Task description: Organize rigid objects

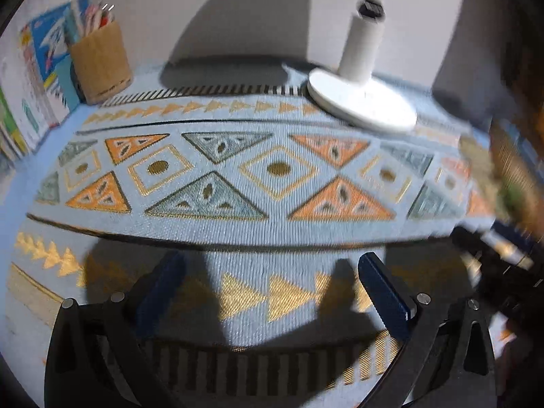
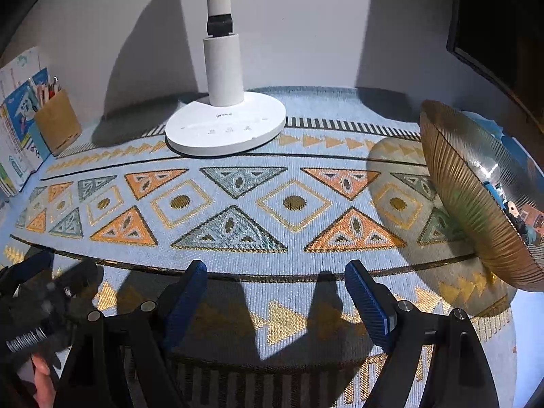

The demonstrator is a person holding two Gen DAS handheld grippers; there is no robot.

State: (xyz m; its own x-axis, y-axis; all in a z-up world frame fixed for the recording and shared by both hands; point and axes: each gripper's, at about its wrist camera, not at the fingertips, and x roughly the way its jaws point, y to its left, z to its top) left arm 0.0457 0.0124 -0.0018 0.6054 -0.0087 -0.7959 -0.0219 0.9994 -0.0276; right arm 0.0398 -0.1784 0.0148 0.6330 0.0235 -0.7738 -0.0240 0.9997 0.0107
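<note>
Faint grey marks sat on the white lamp base [image 2: 226, 129] — a small logo near the post and a row of touch symbols below it, all too small to read. At the far left the stacked books [image 2: 18, 115] carried blue-and-white covers with printing that could not be made out, and the wooden pen holder [image 2: 57, 120] stood just beside them against the wall.

The right gripper [image 2: 275, 292] held its blue pads wide apart above the patterned cloth [image 2: 292, 238], nothing between them. The left gripper [image 1: 272, 289] likewise had its jaws spread and empty over the near band of gold triangles; in the right wrist view it showed at the near left with a bit of the person's hand below it.

The ribbed gold bowl [image 2: 476, 210] stood tilted at the right, its rim facing right — small items lay inside, unclear which. The middle of the cloth lay open from the lamp to the near edge.
</note>
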